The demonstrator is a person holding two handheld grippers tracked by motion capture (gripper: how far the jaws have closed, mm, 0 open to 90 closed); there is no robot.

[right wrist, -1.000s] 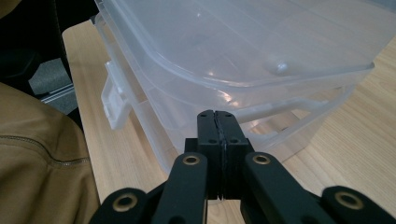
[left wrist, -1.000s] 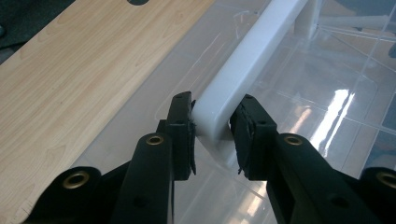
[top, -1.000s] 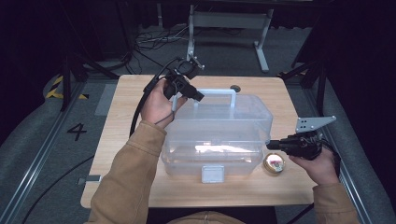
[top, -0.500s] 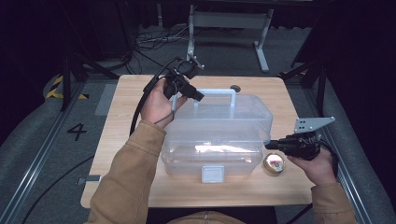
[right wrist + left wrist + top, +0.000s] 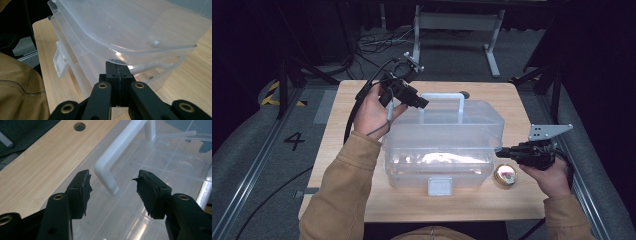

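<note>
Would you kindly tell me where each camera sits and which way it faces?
High view: above the person's side, looking forward and down on the table; forearms, hands, left gripper, right gripper.
Left gripper view: on that gripper, facing the white handle; its jaws open.
Right gripper view: on that gripper, facing the box's side; jaws shut, tan sleeve.
All share the clear box.

box (image 5: 442, 145) on table (image 5: 342, 100), tin (image 5: 505, 174) right
</note>
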